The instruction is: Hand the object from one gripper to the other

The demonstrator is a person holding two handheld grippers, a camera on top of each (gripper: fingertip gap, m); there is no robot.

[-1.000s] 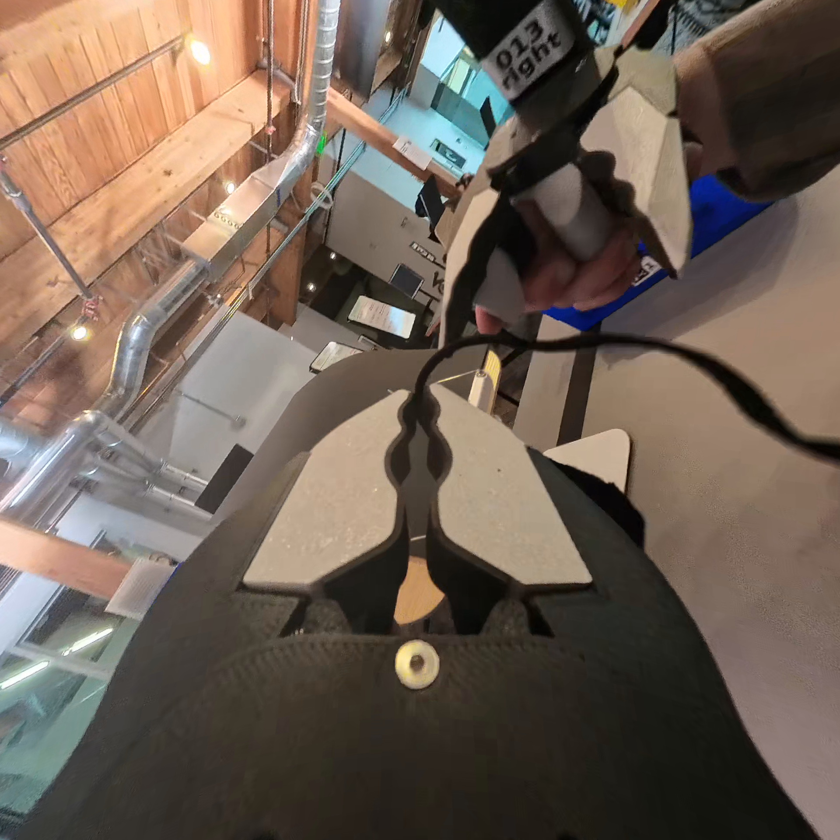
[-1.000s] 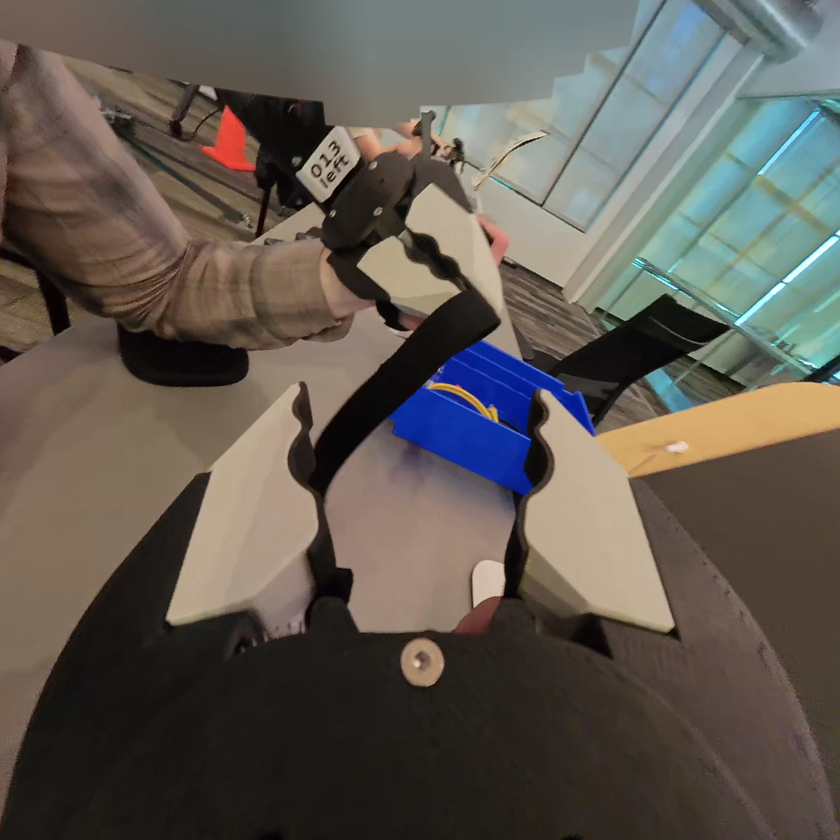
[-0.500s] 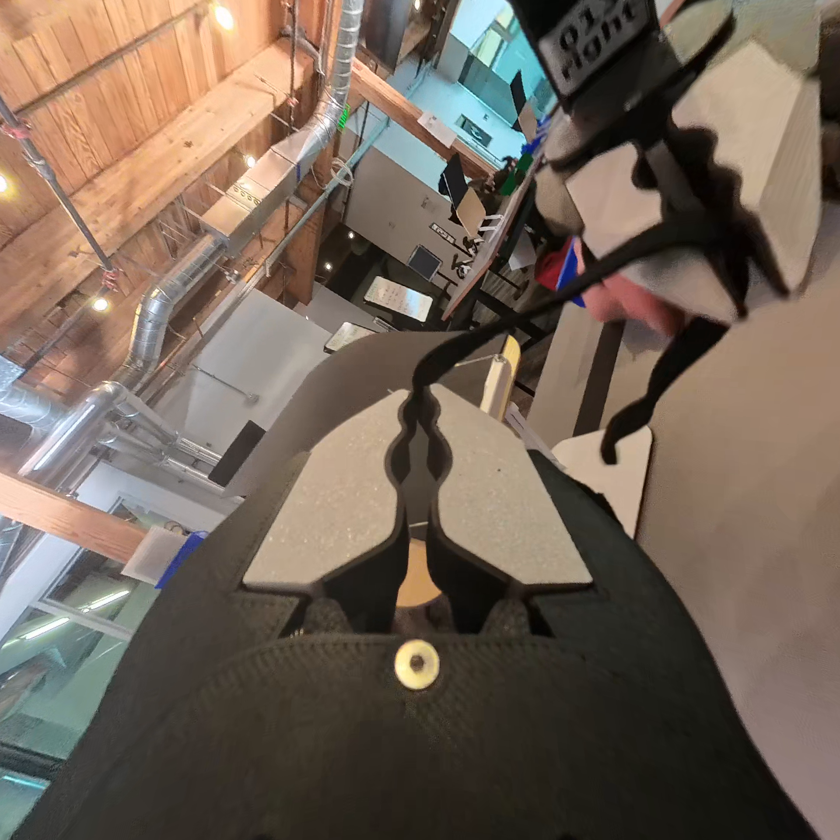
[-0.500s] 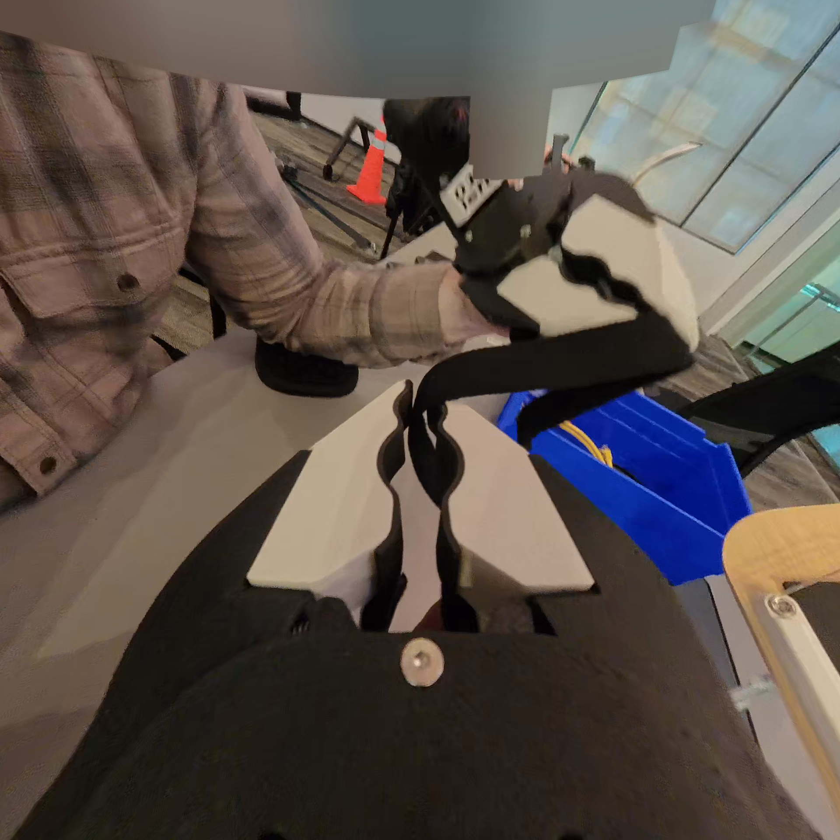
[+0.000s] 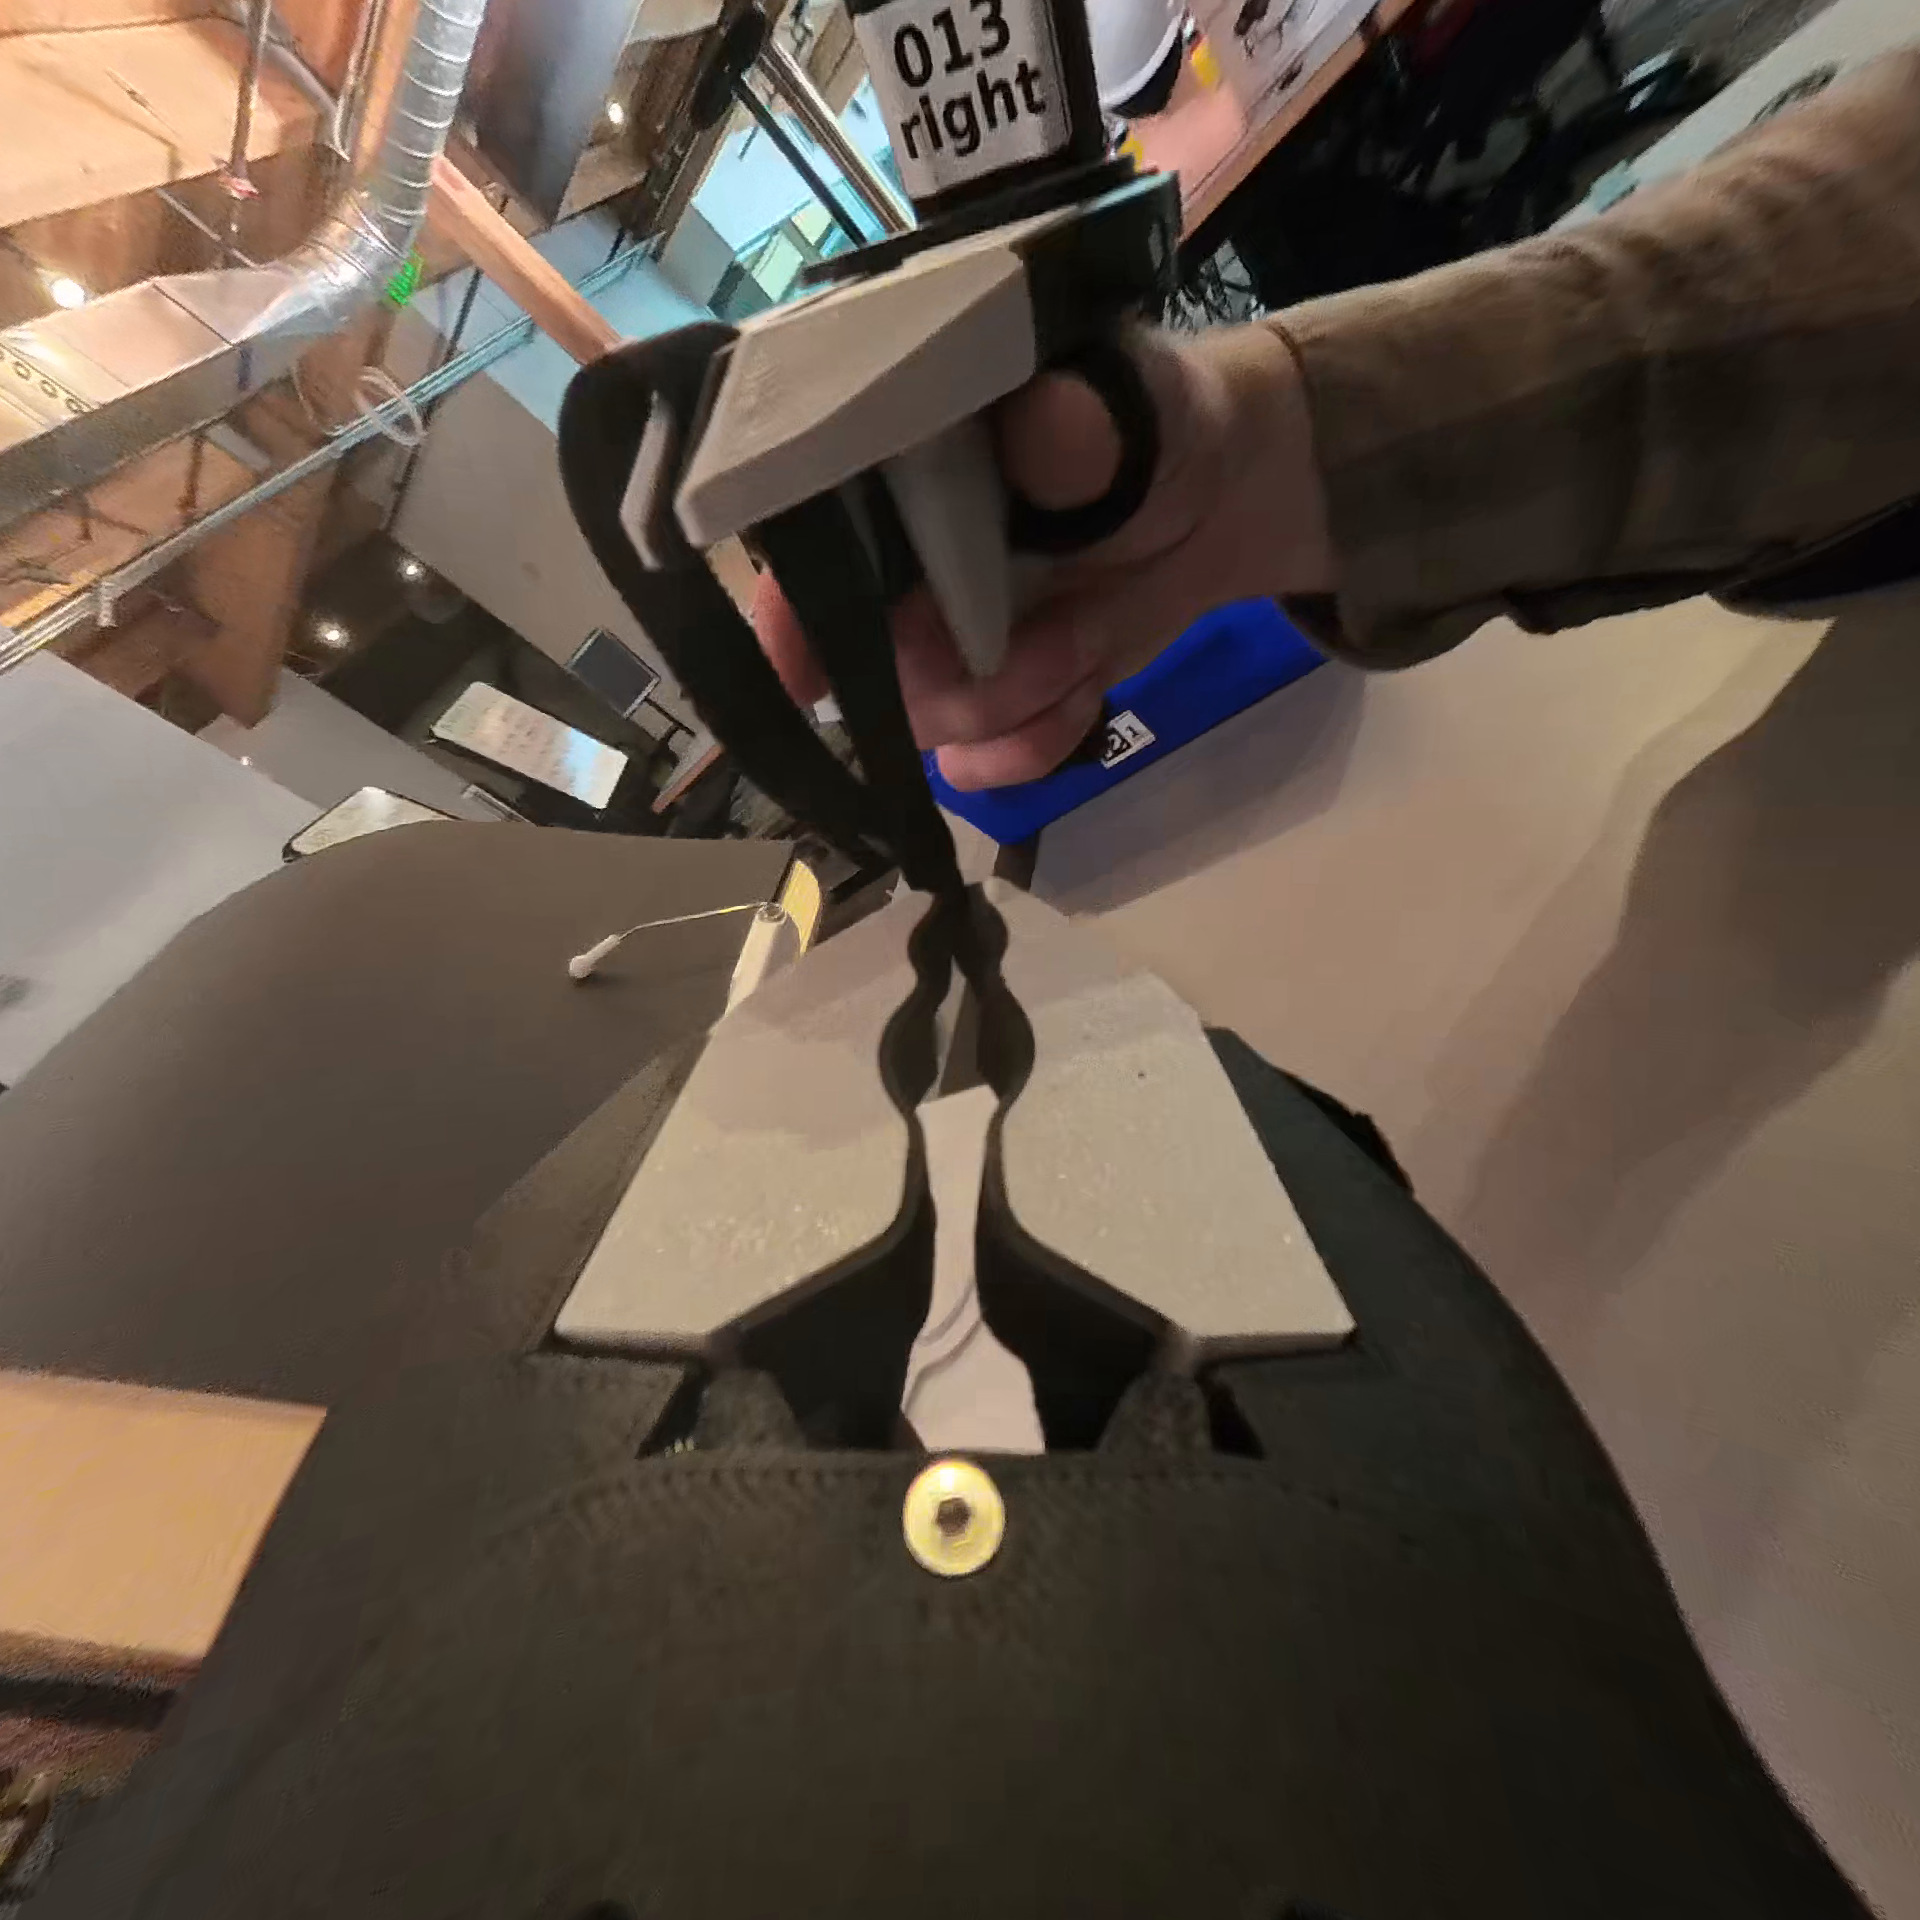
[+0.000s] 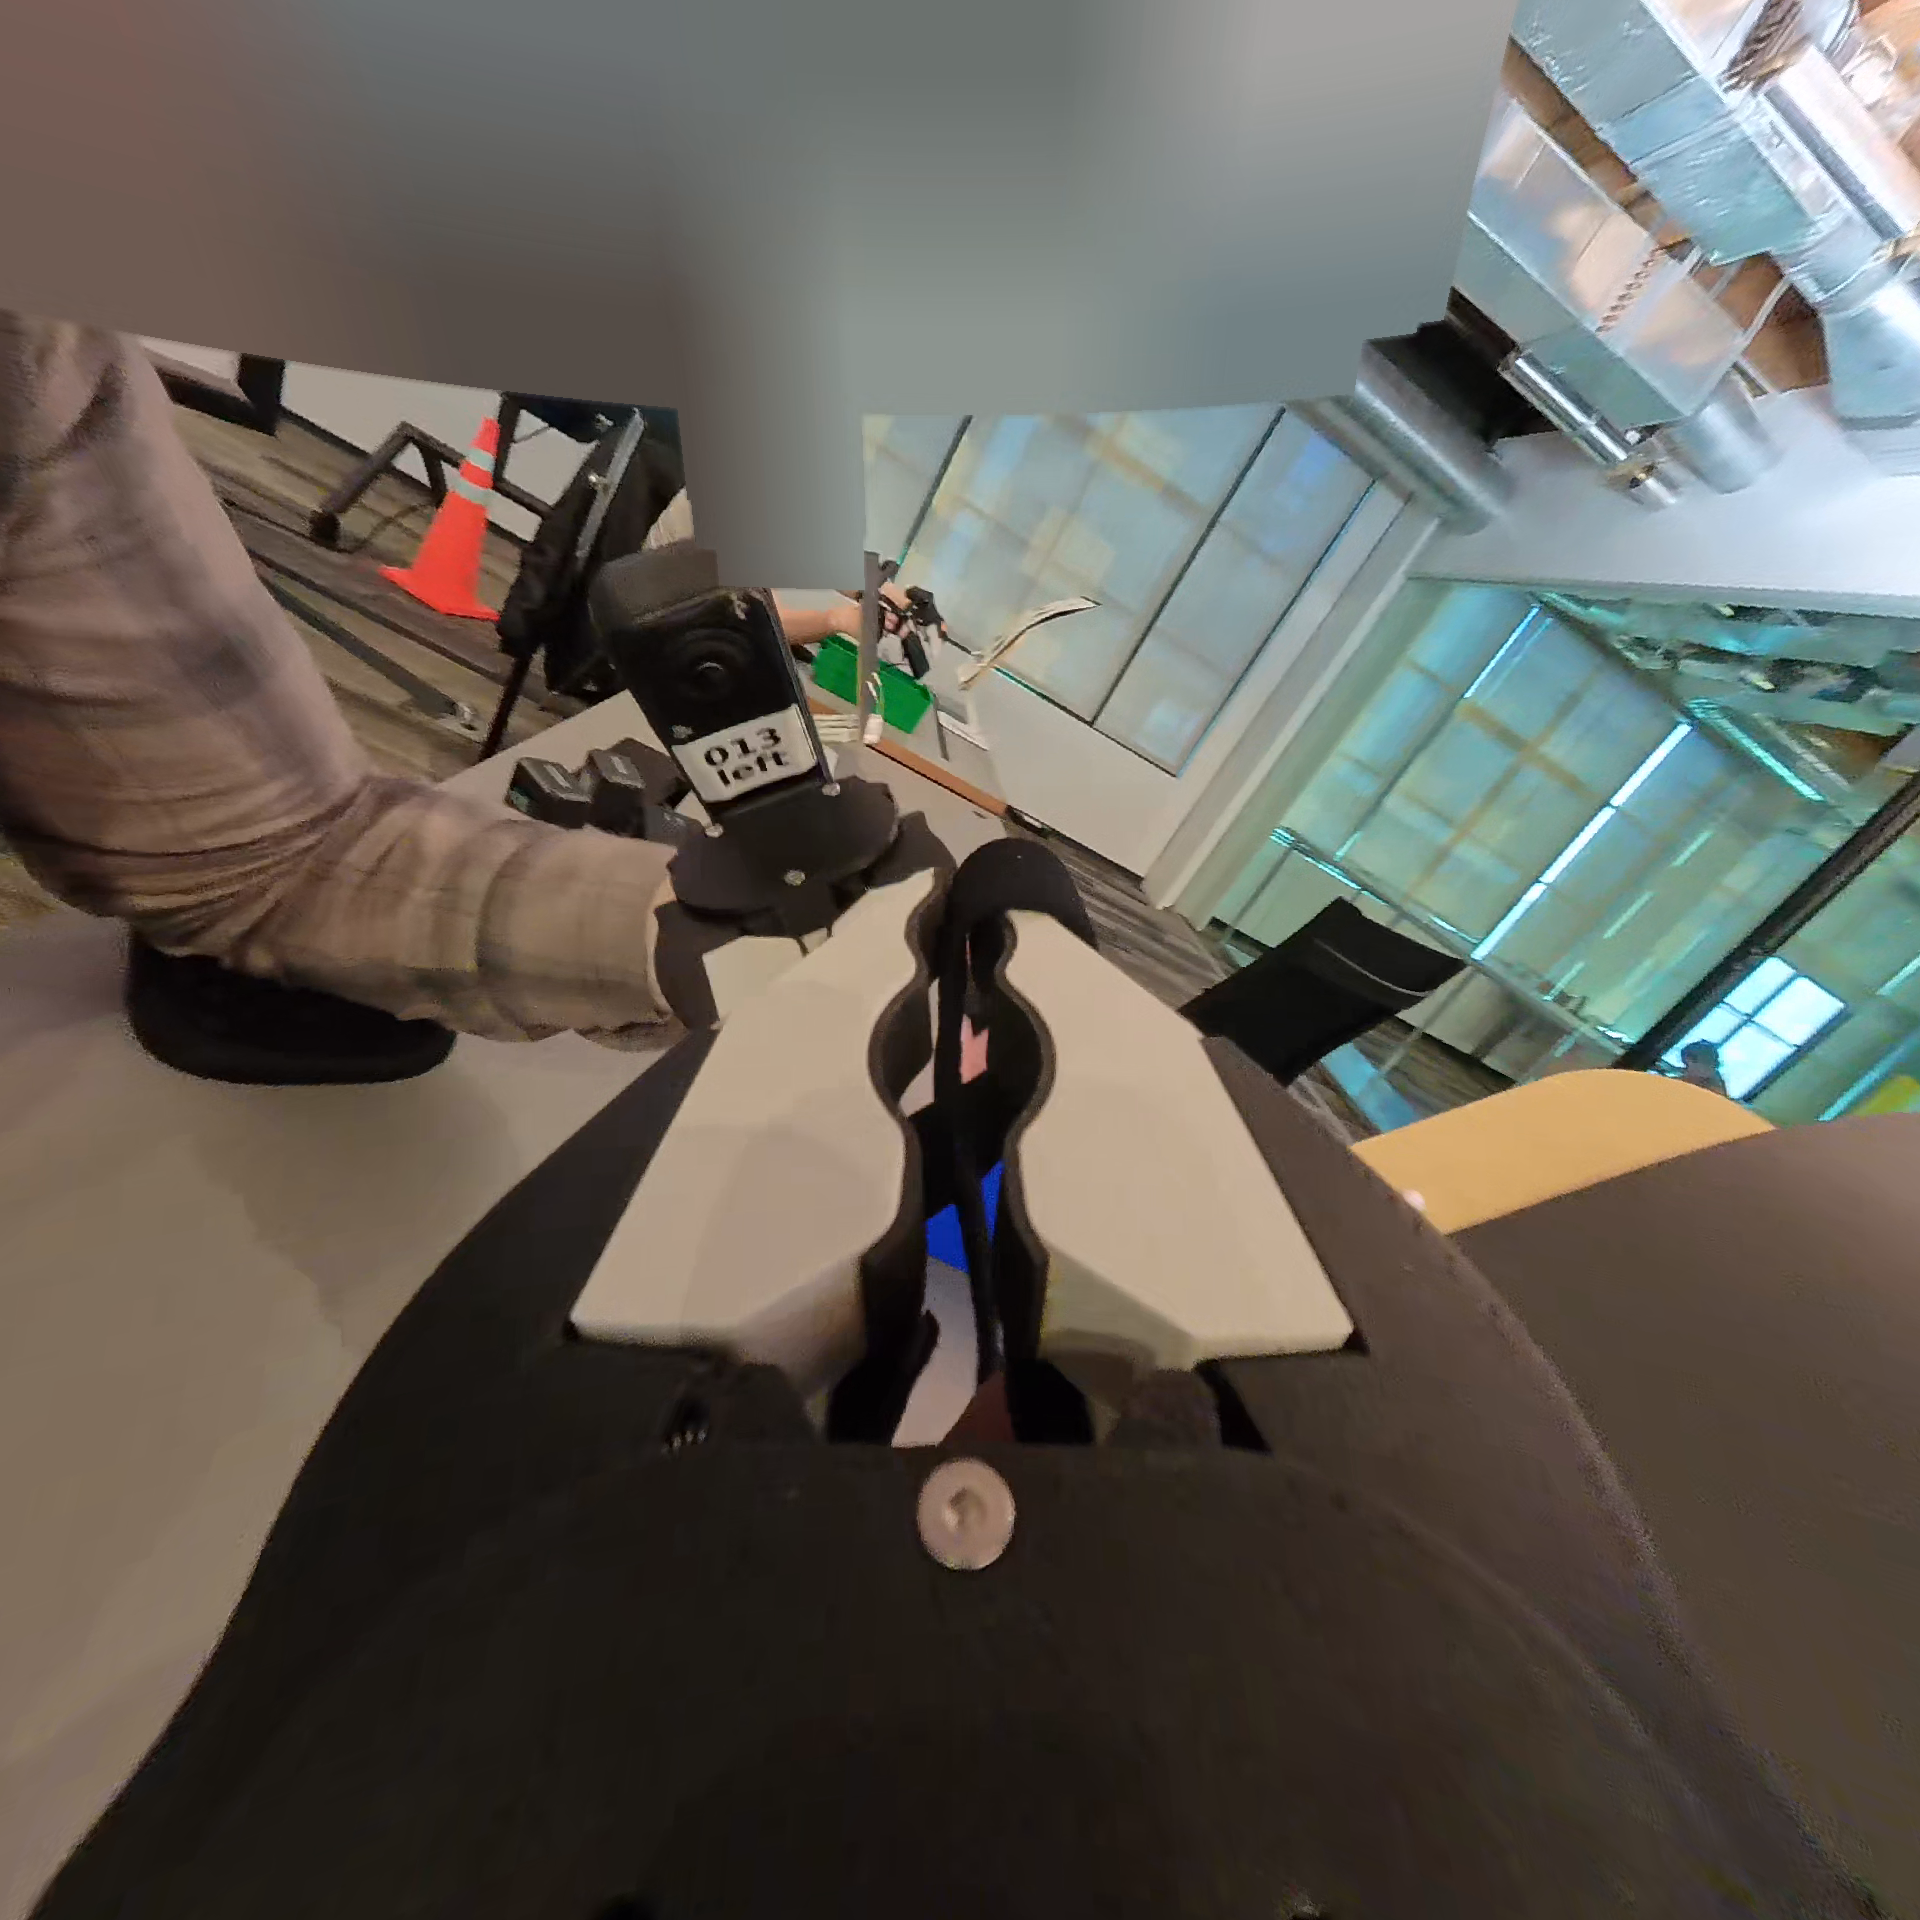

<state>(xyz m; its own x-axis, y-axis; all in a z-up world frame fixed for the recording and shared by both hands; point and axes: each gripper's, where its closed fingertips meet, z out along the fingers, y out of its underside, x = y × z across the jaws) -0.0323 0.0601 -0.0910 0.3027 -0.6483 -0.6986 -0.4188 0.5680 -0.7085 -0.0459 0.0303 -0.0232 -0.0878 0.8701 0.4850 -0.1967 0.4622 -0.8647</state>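
Observation:
A black strap (image 5: 727,707) runs between both grippers above the grey table (image 5: 1558,935). My left gripper (image 5: 951,920) is shut on one end of it at the fingertips. My right gripper (image 6: 961,925) is shut on the strap (image 6: 1003,873), which loops over its fingertips. In the left wrist view the right gripper (image 5: 665,488) is close ahead and above, held by a hand, with the strap hanging in two strands from it. In the right wrist view the left gripper's black body (image 6: 790,862) sits just behind my fingers; its fingertips are hidden.
A blue bin (image 5: 1174,707) stands on the table under the grippers. A black round object (image 6: 281,1018) lies on the table at the left. A wooden chair back (image 6: 1558,1122) is at the right, an orange cone (image 6: 457,540) on the floor beyond. Across from one pair of fingers to the other is roughly 7 cm.
The right gripper was open around the strap one second ago and has shut on it. The two grippers have turned and come closer, and the strap now hangs in a short loop.

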